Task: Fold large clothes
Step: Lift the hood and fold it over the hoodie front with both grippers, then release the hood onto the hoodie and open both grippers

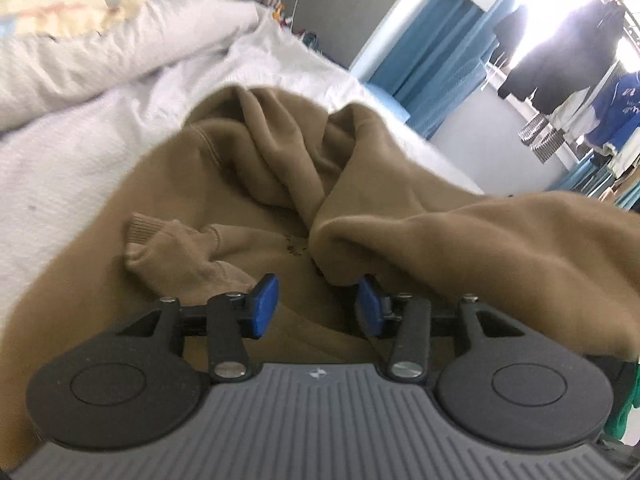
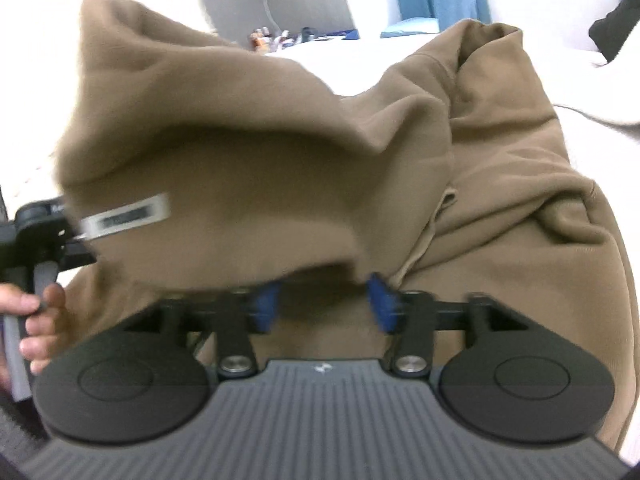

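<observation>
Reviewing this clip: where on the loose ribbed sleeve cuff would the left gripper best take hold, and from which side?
Probably the ribbed cuff across its flattened band, coming from the near side over the brown hoodie. It lies free on top of the body, end pointing toward the white bedding, and the left gripper has open jaws just short of it.

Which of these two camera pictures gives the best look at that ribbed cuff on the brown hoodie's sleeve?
The left wrist view. There the ribbed cuff lies in plain sight on the brown hoodie, just beyond the left gripper, and its ribbing is sharp. In the right wrist view I can find no cuff; a lifted, blurred fold of the hoodie fills the middle.
</observation>
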`<act>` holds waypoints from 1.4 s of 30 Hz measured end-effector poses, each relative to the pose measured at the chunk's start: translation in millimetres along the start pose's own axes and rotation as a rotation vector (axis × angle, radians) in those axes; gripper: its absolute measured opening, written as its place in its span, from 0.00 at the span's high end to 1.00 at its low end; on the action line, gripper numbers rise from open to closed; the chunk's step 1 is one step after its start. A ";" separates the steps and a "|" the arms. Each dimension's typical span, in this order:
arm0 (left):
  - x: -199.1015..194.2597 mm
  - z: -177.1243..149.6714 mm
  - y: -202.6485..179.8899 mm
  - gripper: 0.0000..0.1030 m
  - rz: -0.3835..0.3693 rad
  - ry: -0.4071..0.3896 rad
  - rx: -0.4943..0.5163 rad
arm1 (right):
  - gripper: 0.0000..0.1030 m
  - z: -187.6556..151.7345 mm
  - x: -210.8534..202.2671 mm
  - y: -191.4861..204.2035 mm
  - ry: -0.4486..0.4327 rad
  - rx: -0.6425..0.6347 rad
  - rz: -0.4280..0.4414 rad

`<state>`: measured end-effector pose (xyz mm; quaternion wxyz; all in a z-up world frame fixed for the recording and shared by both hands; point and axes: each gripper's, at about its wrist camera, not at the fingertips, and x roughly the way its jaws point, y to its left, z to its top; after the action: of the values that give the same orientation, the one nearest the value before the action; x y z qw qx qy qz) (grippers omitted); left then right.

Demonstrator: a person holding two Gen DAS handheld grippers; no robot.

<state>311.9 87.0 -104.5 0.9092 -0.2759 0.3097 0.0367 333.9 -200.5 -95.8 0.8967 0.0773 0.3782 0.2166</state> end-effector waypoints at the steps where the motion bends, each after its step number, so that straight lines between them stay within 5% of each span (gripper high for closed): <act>1: -10.1 -0.1 -2.3 0.49 0.000 -0.016 0.008 | 0.32 -2.3 -5.5 3.6 -0.002 -0.010 0.001; 9: -81.9 -19.5 -15.1 0.47 -0.039 -0.126 0.058 | 0.31 -17.4 -68.9 31.6 -0.096 -0.087 0.056; 16: -106.8 -25.2 -31.0 0.47 -0.192 -0.198 0.112 | 0.31 -13.3 -94.5 33.3 -0.247 -0.042 0.120; 24: -60.9 -43.3 -61.2 0.47 -0.224 -0.083 0.209 | 0.33 -0.9 -44.3 37.3 -0.196 -0.056 0.115; 26: -39.6 -45.8 -65.5 0.47 -0.206 -0.038 0.229 | 0.53 1.3 -24.0 39.9 -0.152 -0.086 0.093; 30: -2.3 -50.1 -62.5 0.49 -0.171 0.048 0.199 | 0.64 3.1 -1.3 36.0 -0.110 -0.126 0.038; 35: 24.1 -56.0 -55.7 0.49 -0.154 0.055 0.209 | 0.68 2.9 29.1 24.3 -0.032 -0.161 0.056; 42: 49.9 -44.5 -48.1 0.50 -0.159 0.031 0.182 | 0.70 9.1 50.2 20.6 -0.066 -0.146 0.050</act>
<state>339.4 17.8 -139.8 0.9256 -0.2167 0.3029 -0.0681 364.7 -159.4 -115.5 0.9062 0.0281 0.3295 0.2634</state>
